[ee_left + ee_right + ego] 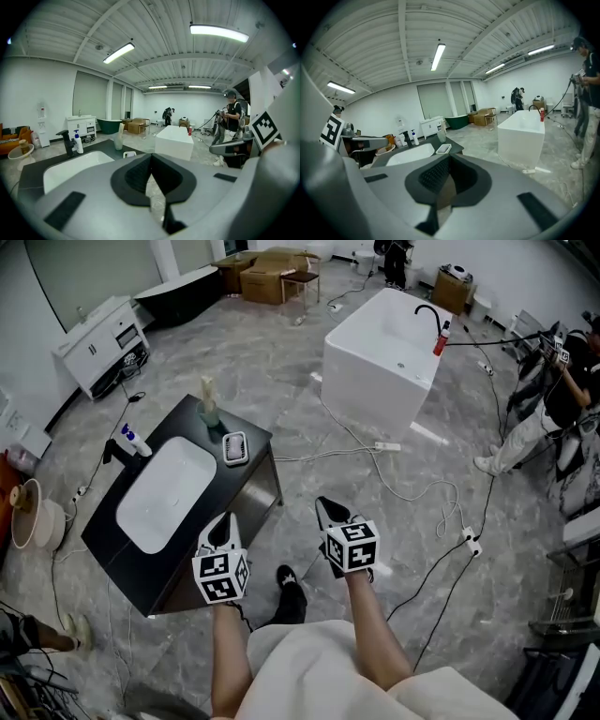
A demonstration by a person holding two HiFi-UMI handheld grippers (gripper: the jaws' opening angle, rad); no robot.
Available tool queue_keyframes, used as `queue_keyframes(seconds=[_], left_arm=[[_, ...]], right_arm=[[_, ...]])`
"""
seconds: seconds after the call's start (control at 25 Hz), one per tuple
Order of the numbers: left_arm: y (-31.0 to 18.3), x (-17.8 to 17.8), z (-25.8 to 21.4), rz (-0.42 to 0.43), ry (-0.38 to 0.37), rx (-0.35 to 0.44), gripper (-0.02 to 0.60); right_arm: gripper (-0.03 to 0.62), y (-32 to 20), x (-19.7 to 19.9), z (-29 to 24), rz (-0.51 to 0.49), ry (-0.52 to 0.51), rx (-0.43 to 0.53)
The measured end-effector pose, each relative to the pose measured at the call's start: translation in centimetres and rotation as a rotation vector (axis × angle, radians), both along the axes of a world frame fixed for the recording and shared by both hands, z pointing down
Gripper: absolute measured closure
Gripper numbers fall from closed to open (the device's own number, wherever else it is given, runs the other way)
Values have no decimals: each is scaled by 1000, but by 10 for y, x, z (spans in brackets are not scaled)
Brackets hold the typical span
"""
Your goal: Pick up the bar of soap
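In the head view your left claw and right claw hang near the dark surface, the bar of soap dished beside the basin; the left gripper view shows its claw closed, empty; the right gripper view likewise.

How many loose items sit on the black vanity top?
3: a pump bottle beside the black faucet, a tall pale bottle at the far corner, a small white tray beside it. The left gripper hides the near corner.
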State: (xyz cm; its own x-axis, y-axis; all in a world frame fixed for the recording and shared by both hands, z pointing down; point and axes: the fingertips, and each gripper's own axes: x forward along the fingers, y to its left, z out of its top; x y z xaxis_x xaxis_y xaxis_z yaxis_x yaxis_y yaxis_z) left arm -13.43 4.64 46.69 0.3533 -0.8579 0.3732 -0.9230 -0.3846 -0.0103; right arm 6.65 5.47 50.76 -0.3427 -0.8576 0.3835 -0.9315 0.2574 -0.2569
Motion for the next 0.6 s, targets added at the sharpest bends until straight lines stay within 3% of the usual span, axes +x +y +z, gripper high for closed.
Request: queue_keyframes(seconds=[0.32, 0.6], left_arm=[[-80, 5, 6, 31, -6, -34, 575], [-146, 2, 16, 21, 55, -52, 575]], right_arm=[[588, -74, 4, -1, 28, -17, -19], [588, -125, 7, 7, 44, -14, -31]])
